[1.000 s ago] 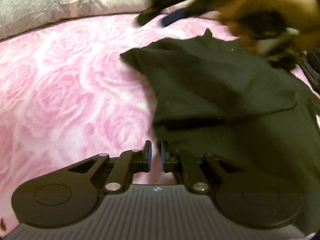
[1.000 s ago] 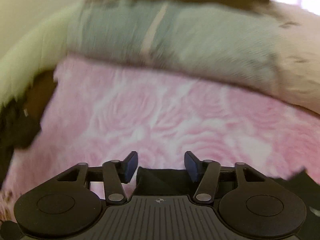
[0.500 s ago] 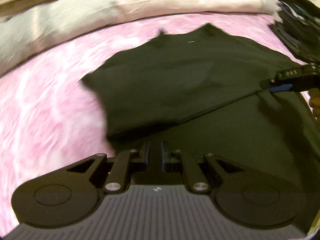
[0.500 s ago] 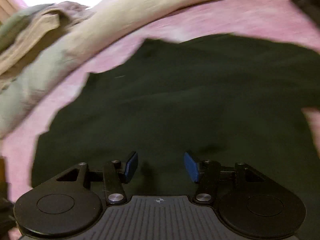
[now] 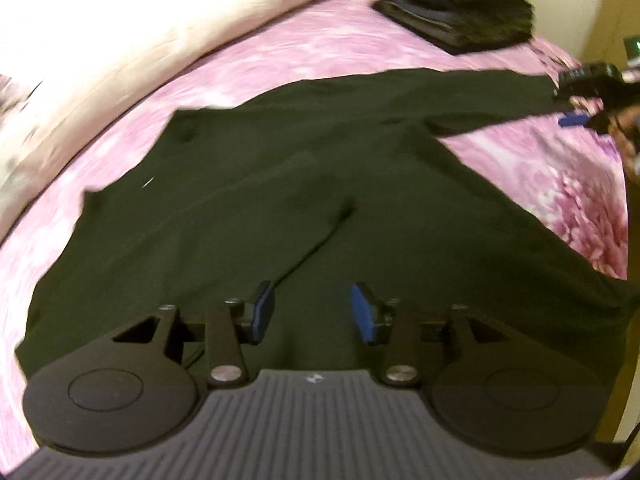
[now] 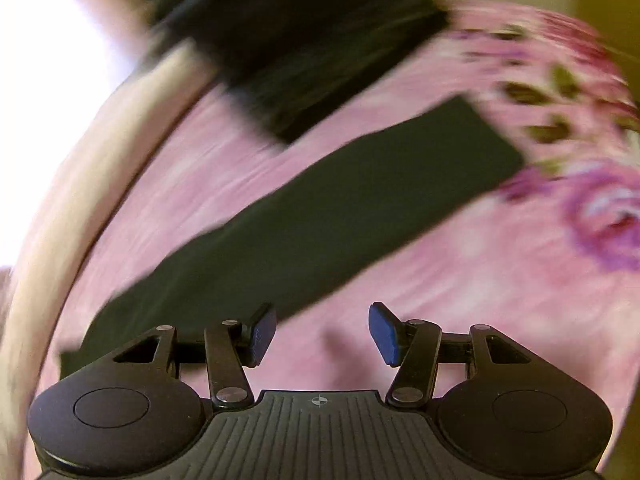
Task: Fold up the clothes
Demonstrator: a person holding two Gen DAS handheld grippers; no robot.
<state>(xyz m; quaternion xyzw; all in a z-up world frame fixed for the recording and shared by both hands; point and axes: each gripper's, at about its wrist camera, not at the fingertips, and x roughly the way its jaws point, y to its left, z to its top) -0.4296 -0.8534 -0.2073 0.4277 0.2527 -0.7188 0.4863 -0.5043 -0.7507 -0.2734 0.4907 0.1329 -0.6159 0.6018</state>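
Observation:
A dark long-sleeved garment [image 5: 280, 200] lies spread flat on the pink rose-patterned bedspread [image 5: 552, 168]. My left gripper [image 5: 312, 312] is open and empty, low over the garment's near part. One sleeve stretches out to the right; in the right wrist view this sleeve [image 6: 360, 200] runs diagonally across the bed. My right gripper [image 6: 322, 334] is open and empty, over bare bedspread just beside the sleeve. It also shows at the right edge of the left wrist view [image 5: 580, 112], near the sleeve's end.
A stack of folded dark clothes [image 5: 460, 4] sits at the far side of the bed, also blurred in the right wrist view [image 6: 296, 48]. Pale pillows or bedding [image 5: 120, 40] line the far left edge. A wall [image 5: 616, 32] stands at the right.
My left gripper opened and let go of the garment, and its view swung right. My right gripper stayed open and swung from over the garment's body to the outstretched sleeve.

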